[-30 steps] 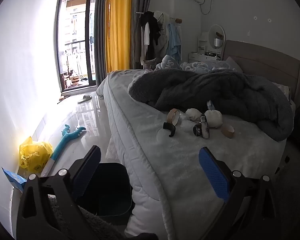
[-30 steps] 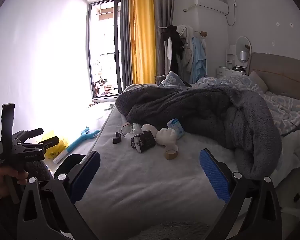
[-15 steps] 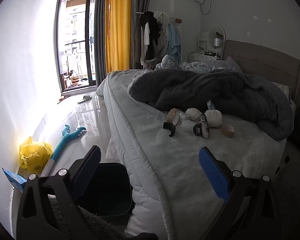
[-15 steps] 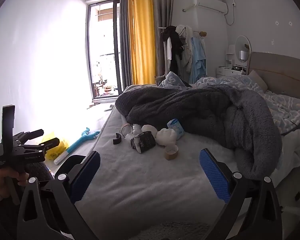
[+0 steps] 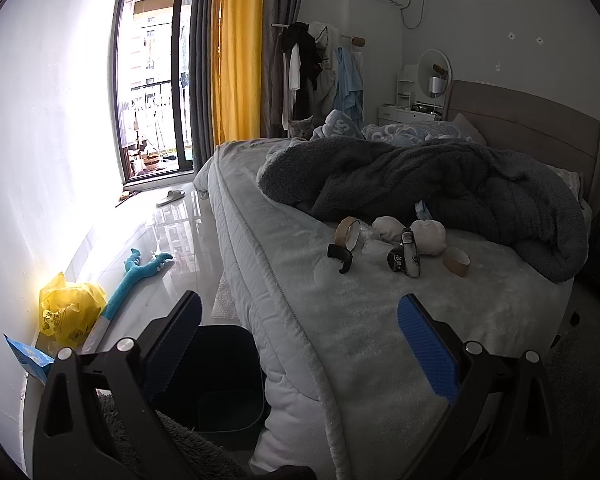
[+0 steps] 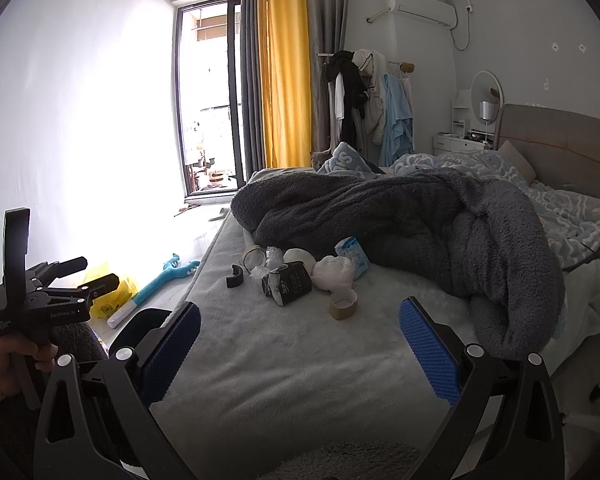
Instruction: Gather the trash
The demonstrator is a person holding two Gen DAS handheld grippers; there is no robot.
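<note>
Trash lies in a cluster on the white bed cover: a crushed black carton [image 6: 287, 283] [image 5: 403, 255], white crumpled tissue balls [image 6: 336, 273] [image 5: 430, 236], a brown tape roll [image 6: 343, 304] [image 5: 457, 261], a second tape ring [image 5: 349, 233], a black curved piece [image 6: 234, 275] [image 5: 341, 257] and a blue-white packet [image 6: 353, 257]. A dark bin [image 5: 216, 376] stands on the floor by the bed's corner. My left gripper [image 5: 300, 344] is open and empty above the bin and bed edge. My right gripper [image 6: 300, 348] is open and empty over the bed, short of the cluster.
A grey blanket [image 6: 420, 224] is heaped behind the trash. On the floor by the wall lie a yellow bag [image 5: 66, 312] and a blue toy [image 5: 140, 276]. The left gripper [image 6: 80, 288] also shows at the left in the right wrist view.
The right wrist view has shifted very slightly; the left gripper has stayed still. Both grippers remain open and nothing on the bed has moved.
</note>
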